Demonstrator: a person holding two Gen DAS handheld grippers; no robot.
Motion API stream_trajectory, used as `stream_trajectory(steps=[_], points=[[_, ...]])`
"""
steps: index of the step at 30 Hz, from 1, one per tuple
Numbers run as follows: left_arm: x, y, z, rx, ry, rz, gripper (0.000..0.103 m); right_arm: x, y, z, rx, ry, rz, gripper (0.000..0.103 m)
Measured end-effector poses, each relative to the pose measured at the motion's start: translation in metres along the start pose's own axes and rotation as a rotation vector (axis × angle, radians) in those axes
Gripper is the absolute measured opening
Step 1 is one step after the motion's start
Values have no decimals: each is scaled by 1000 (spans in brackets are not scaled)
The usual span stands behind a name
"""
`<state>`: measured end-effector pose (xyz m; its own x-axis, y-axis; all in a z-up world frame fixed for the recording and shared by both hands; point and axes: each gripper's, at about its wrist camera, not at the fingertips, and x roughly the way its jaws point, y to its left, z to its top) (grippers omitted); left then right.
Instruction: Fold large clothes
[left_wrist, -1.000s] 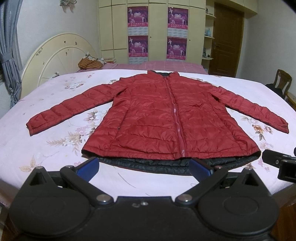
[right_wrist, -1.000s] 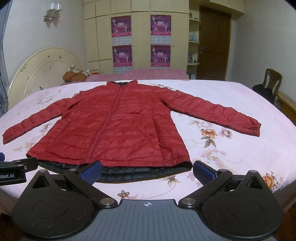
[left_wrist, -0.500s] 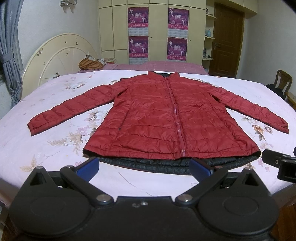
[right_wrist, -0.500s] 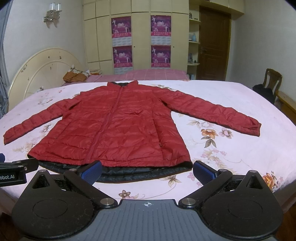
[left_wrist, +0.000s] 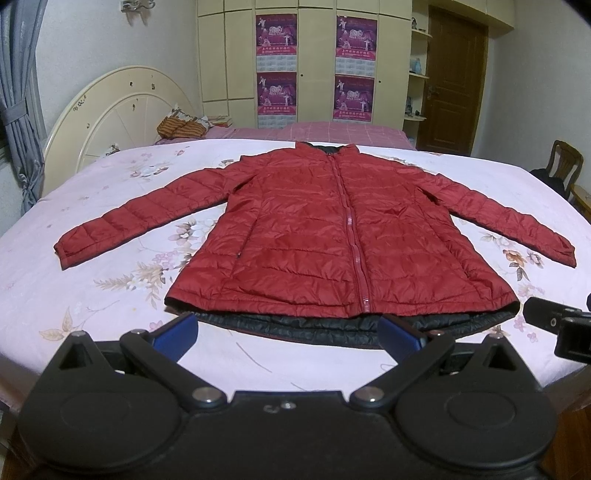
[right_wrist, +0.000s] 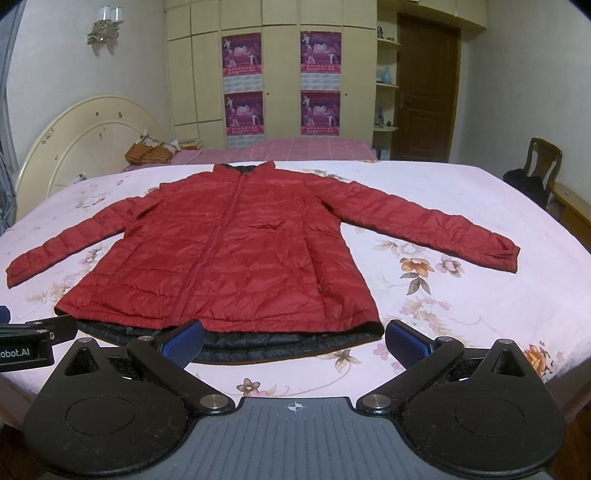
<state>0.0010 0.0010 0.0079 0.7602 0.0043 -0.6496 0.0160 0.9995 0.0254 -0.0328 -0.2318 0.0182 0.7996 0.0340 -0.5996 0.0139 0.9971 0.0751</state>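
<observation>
Left wrist view is showing the red jacket lying flat and zipped on the flowered bed, collar toward the far edge, hem near the near edge, both sleeves spread out toward the left and right edges. A strip of black lining is peeking out under the hem. The left gripper is hovering just short of that hem with its blue pads wide apart, holding nothing; the right gripper is doing the same beside it, fully spread and empty, off toward the jacket's right half.

Nothing looks folded yet, so I'd judge they are lining up for the first fold. To do it well, each gripper should probably be pinching through both the red shell and the black lining, otherwise the slippery quilted layers may be sliding apart as they lift. Taking a sleeve cuff and bringing it across the body first would likely be keeping the bundle tidy, lifting low so trapped air isn't puffing the panels out of line.

As for containers, I'm seeing none on the bed; only a striped bag is sitting by the round headboard at the far left corner, and what it holds I cannot tell.
</observation>
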Motion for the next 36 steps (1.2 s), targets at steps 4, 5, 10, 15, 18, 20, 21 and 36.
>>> stream_trajectory(steps=[4, 5, 10, 15, 18, 20, 21, 36], points=[[0, 0, 0, 0, 0, -1, 103, 0, 0, 0, -1, 1, 0, 103], [0, 0, 0, 0, 0, 1, 103, 0, 0, 0, -1, 1, 1, 103], [0, 0, 0, 0, 0, 0, 103, 1, -1, 0, 1, 2, 0, 103], [0, 0, 0, 1, -1, 0, 103, 1, -1, 0, 1, 2, 1, 103], [0, 0, 0, 1, 0, -1, 103, 1, -1, 0, 0, 2, 1, 103], [0, 0, 0, 3, 0, -1, 103, 2, -2, 0, 1, 2, 1, 103], [0, -1, 0, 6, 1, -2, 103, 2, -2, 0, 2, 2, 2, 103], [39, -15, 45, 45, -37, -30, 103, 38, -21, 33, 39, -17, -56, 103]])
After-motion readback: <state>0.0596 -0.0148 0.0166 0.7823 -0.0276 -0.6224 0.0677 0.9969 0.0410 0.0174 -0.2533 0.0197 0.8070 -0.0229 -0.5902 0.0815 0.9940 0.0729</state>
